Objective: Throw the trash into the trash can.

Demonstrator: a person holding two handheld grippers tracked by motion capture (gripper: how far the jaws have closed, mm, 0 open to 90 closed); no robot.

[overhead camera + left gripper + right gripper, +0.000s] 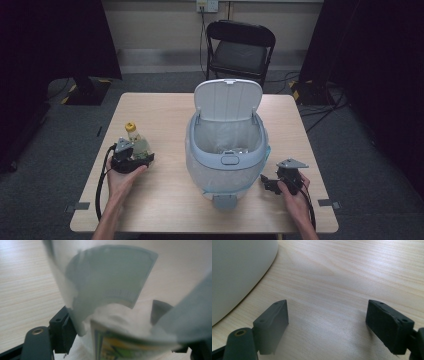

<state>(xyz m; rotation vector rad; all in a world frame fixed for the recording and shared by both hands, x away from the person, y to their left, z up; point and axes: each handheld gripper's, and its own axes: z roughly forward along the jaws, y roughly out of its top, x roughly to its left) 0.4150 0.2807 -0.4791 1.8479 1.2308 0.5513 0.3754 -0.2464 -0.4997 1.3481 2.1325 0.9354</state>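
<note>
A clear plastic bottle [138, 144] with a yellow cap [131, 127] stands upright at the table's left side. My left gripper [142, 158] is closed around its lower body, with a hand behind it. In the left gripper view the bottle [112, 285] sits between the two black jaws, both pads lie against its sides, and its green and yellow label [115, 347] is at the bottom. My right gripper [266, 183] rests low on the table, right of the bin, and points toward it. Its jaws stand wide apart over bare wood [327, 317].
A white and pale blue pedal bin [200, 150] stands mid-table with its lid [228, 100] raised, a liner inside and some clear rubbish at the bottom. Its pedal [225, 201] faces the near edge. The bin's wall [237, 272] is close on the right gripper's left. A black chair [240, 47] stands behind the table.
</note>
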